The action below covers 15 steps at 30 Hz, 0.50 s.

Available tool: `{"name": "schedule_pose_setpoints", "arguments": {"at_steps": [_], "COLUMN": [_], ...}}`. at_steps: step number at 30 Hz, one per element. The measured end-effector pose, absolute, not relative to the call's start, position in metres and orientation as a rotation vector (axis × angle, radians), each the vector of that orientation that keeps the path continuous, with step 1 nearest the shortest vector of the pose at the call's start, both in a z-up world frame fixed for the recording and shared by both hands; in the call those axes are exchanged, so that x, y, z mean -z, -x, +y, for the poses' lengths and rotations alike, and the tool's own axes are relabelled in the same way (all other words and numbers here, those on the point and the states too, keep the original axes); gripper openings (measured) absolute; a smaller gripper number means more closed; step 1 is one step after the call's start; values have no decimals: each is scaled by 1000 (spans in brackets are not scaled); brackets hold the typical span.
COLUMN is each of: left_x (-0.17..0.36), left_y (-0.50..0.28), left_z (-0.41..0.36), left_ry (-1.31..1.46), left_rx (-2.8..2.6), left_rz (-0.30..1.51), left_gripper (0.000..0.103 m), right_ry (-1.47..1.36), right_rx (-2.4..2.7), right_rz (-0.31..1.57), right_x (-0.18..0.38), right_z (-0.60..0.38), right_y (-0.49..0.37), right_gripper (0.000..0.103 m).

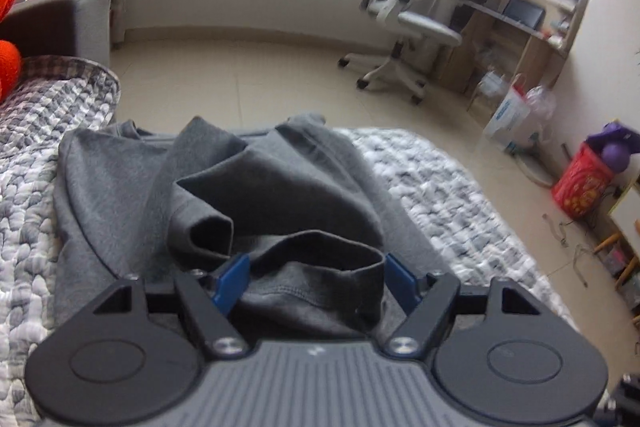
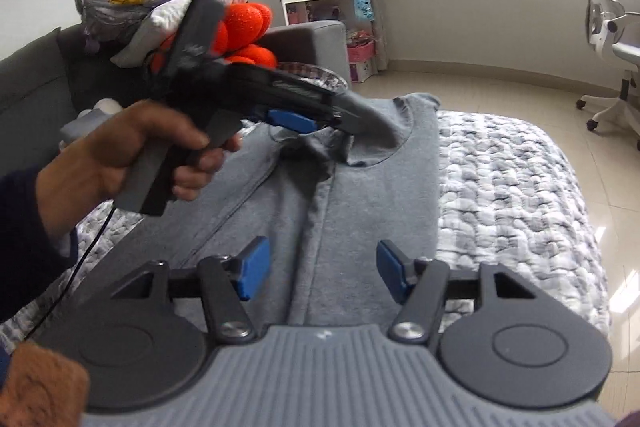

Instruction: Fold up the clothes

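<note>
Our left tongs (image 1: 316, 279) have a bunched fold of the grey T-shirt (image 2: 360, 195) lying between their blue pads (image 1: 232, 281), but we cannot tell whether the pads press on the cloth. In the right wrist view a hand (image 2: 132, 155) holds them, with cloth drawn up near the neckline. Our right tongs (image 2: 318, 273) stand spread over the shirt's lower body, nothing between their pads (image 2: 252, 273). The shirt lies flat on a grey-and-white quilt (image 2: 512, 187) covering the bed, beside a grey sofa (image 2: 36, 83) with orange cushions (image 2: 244, 31).
</note>
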<state>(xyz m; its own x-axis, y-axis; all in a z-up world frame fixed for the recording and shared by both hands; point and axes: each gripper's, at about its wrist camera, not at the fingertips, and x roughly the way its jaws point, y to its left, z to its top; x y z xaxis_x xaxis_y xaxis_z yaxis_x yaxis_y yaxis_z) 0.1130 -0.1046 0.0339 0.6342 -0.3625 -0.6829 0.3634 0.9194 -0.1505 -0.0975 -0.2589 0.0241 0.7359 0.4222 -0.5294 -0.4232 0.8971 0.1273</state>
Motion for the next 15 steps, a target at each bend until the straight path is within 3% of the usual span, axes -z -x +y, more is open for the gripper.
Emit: {"name": "schedule_pose_setpoints", "arguments": {"at_steps": [1, 2, 3, 5, 9, 13, 15], "left_x": [-33, -33, -32, -37, -49, -53, -55], "left_y": [-115, -118, -120, -120, -120, -118, -118], "left_z": [-109, -111, -113, -111, -104, -101, -97], "left_ry": [-21, -35, -49, -29, 41, 58, 76], "left_rx": [389, 375, 361, 362, 377, 366, 364], "left_rz": [781, 779, 778, 754, 698, 684, 685], "left_gripper": [43, 27, 4, 2, 1, 1, 1], "right_ry": [26, 21, 12, -30, -106, -44, 12], "right_rx": [-461, -455, -448, -454, -500, -540, -566], "right_rz": [588, 589, 590, 587, 555, 541, 541], "right_x": [-19, -15, -10, -6, -8, -10, -8], "right_z": [-254, -255, -255, -261, -271, -277, -279], "right_y": [100, 102, 105, 113, 137, 169, 183], "right_gripper": [25, 18, 9, 4, 5, 32, 36]}}
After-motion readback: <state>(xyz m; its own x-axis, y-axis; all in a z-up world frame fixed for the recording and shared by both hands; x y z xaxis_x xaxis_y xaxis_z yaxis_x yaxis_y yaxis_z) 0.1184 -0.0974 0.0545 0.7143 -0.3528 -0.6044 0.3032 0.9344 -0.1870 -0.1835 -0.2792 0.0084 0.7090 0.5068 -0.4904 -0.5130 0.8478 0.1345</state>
